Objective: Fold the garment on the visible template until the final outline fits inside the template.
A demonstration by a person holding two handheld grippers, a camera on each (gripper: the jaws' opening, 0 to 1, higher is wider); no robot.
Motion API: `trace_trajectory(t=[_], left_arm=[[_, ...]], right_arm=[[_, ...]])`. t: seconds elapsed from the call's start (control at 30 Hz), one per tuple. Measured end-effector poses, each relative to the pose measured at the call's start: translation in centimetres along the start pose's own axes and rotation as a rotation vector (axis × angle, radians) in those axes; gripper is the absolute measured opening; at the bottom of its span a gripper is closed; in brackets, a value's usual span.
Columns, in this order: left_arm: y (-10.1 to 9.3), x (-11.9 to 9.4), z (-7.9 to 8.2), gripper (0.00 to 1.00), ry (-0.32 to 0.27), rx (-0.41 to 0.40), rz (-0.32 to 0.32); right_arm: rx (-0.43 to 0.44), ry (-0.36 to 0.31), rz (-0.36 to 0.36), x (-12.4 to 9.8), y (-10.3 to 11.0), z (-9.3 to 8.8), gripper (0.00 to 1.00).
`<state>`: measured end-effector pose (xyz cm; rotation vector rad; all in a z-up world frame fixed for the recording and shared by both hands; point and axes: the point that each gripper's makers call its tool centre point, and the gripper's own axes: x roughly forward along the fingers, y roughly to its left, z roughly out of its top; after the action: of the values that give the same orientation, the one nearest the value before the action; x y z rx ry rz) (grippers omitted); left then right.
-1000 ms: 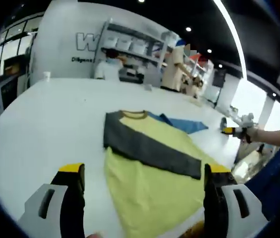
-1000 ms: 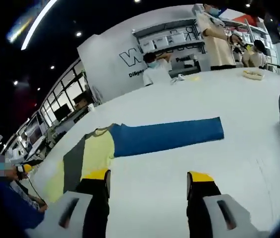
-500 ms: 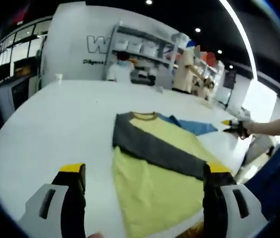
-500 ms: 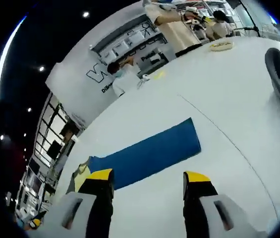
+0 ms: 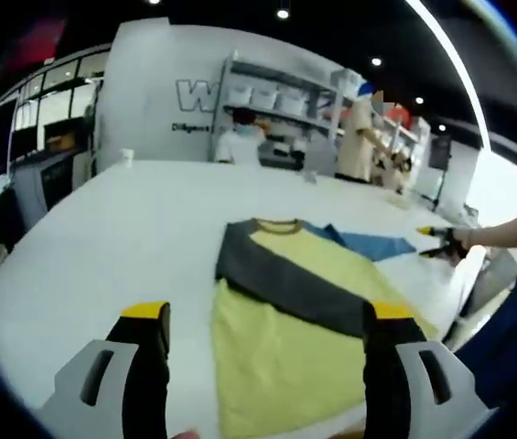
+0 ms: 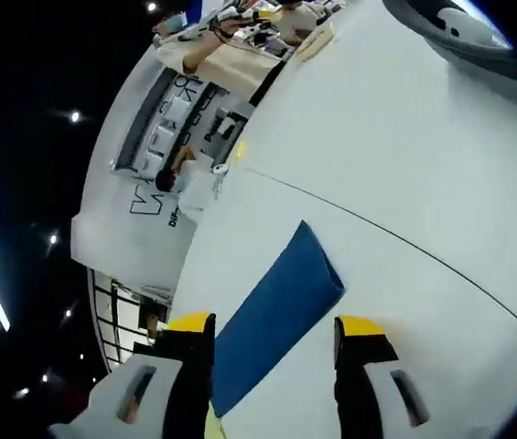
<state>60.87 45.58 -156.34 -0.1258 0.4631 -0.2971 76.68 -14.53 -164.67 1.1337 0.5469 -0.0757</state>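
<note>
A yellow shirt (image 5: 295,352) lies flat on the white table (image 5: 130,229), its grey sleeve (image 5: 285,288) folded across the chest. The blue sleeve (image 5: 372,245) stretches out to the right; in the right gripper view this blue sleeve (image 6: 272,315) runs up between the jaws. My left gripper (image 5: 263,384) hangs open above the shirt's lower part, nothing between its fingers. Open too, my right gripper (image 6: 272,384) hovers over the blue sleeve, and it comes into the left gripper view at the right (image 5: 441,240). I cannot make out a template outline.
A dark oval object (image 6: 459,32) sits at the top right of the table in the right gripper view. People (image 5: 240,142) stand by shelves (image 5: 276,91) beyond the table's far edge. A small cup (image 5: 127,155) stands at the far left edge.
The right gripper view has rolled and dropped closer over the blue sleeve's cuff end. The left gripper view shifted slightly; the shirt lies unchanged. Both grippers stay open.
</note>
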Motion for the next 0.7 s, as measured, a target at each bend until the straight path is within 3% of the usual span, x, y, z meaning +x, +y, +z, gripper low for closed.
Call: trace_trajectory(t=[0.37, 0.53, 0.63, 0.7], left_arm=[[-1.0, -0.9, -0.8, 0.84, 0.013, -0.001, 0.054], [-1.4, -1.0, -0.6, 0.83, 0.014, -0.003, 0.069], [-2.1, -0.9, -0.5, 0.83, 0.015, -0.006, 0.072], [-2.3, -0.7, -0.6, 0.82, 0.021, -0.006, 0.068]], right_arm=[[0.077, -0.025, 0.053, 2.5, 0.1, 2.0, 0.39], [0.154, -0.052, 0.080, 3.2, 0.0, 2.5, 0.35], [0.199, -0.012, 0.109, 3.3, 0.6, 1.3, 0.35], [0.220, 0.079, 0.166, 3.1, 1.7, -1.0, 0.36]])
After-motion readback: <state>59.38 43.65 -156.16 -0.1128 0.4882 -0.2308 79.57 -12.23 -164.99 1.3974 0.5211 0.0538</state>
